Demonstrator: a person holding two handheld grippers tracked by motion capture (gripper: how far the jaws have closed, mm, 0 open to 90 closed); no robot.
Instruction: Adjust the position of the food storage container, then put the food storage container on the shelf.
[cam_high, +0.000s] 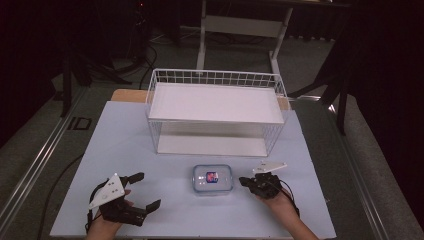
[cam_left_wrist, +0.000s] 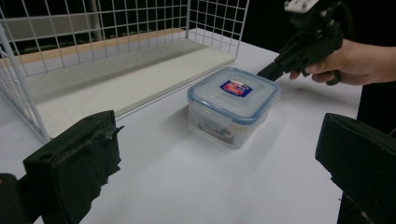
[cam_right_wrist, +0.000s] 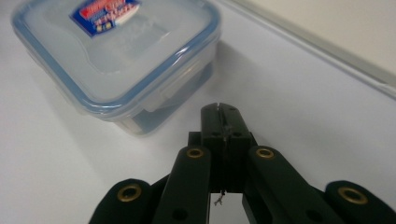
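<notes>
A clear plastic food box (cam_high: 213, 179) with a blue-rimmed lid and a red and blue label sits on the white table, in front of the wire basket. My left gripper (cam_high: 144, 190) rests at the front left, jaws spread wide and empty; in its own view the box (cam_left_wrist: 233, 105) stands ahead between the two black pads. My right gripper (cam_high: 243, 181) is just right of the box, jaws pressed together with nothing between them. In the right gripper view its tip (cam_right_wrist: 223, 108) stops a short gap from the box's corner (cam_right_wrist: 126, 60).
A white wire basket (cam_high: 216, 112) with a white shelf board on top stands behind the box; its wire wall (cam_left_wrist: 116, 28) and white floor board show in the left gripper view. The table's front edge is near both hands. A desk frame stands beyond the table.
</notes>
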